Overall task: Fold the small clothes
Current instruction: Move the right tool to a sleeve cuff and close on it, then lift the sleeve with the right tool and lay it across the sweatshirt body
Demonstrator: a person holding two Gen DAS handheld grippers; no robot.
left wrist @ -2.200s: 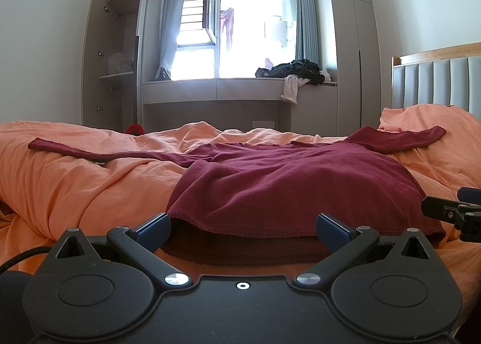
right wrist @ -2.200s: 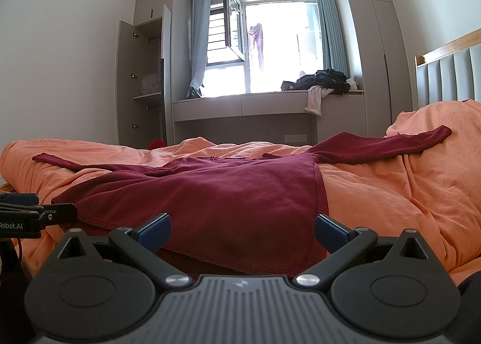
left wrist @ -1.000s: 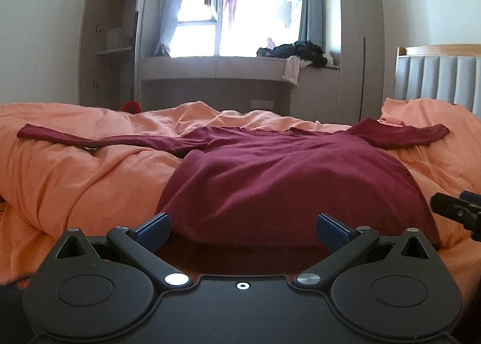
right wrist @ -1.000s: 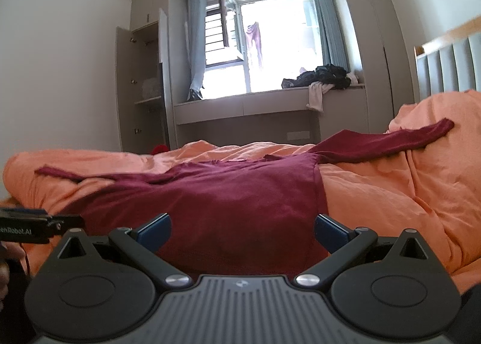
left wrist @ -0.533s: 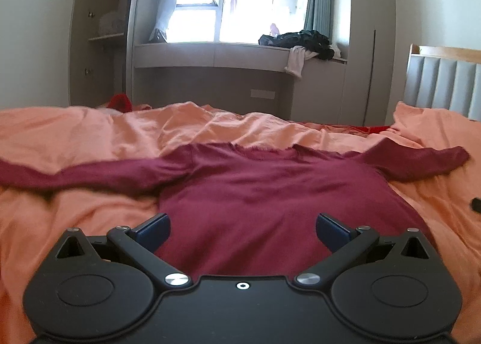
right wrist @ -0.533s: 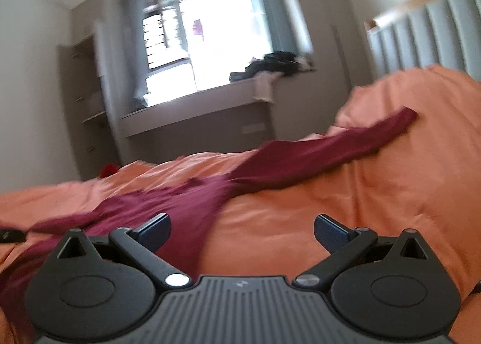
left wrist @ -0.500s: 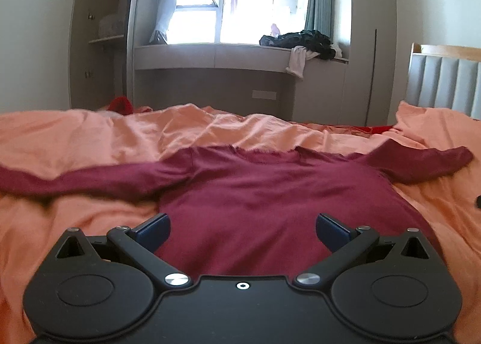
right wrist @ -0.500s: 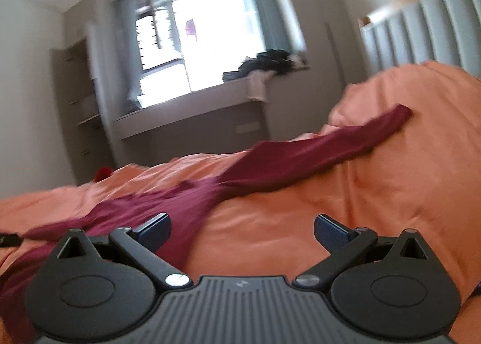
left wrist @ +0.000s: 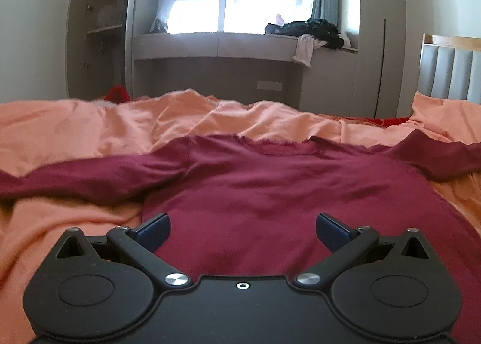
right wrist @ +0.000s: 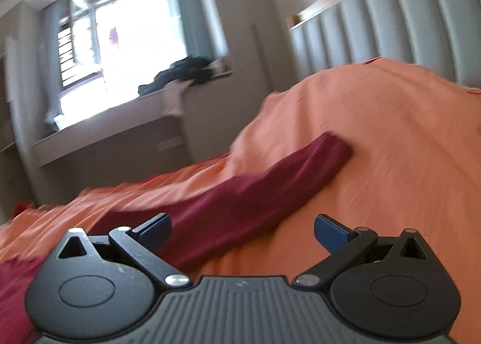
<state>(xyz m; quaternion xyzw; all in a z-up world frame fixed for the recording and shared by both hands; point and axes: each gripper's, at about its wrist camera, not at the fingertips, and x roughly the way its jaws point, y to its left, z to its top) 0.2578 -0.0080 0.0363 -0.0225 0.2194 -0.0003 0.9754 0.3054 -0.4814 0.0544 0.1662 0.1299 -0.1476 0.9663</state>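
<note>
A dark red long-sleeved top (left wrist: 270, 187) lies spread flat on an orange duvet (left wrist: 90, 133), neckline away from me and both sleeves stretched out sideways. My left gripper (left wrist: 243, 228) hovers open over the lower body of the top, nothing between its fingers. In the right wrist view, the top's right sleeve (right wrist: 255, 193) runs up over a hump of the duvet (right wrist: 390, 163) toward its cuff. My right gripper (right wrist: 243, 228) is open just above the sleeve near its shoulder end and holds nothing. That view is tilted and blurred.
A grey padded headboard (right wrist: 390, 22) with a wooden top stands to the right. Beyond the bed are a window bench (left wrist: 225, 46) with a heap of dark clothes (left wrist: 309, 28), tall wardrobes, and an open cupboard (left wrist: 102, 28) at left. A red item (left wrist: 117, 93) lies past the bed's far edge.
Both grippers have risen and moved forward from the hem. The left now looks down on the top's body; the right has swung rightward along the sleeve toward the headboard. Both stayed open.
</note>
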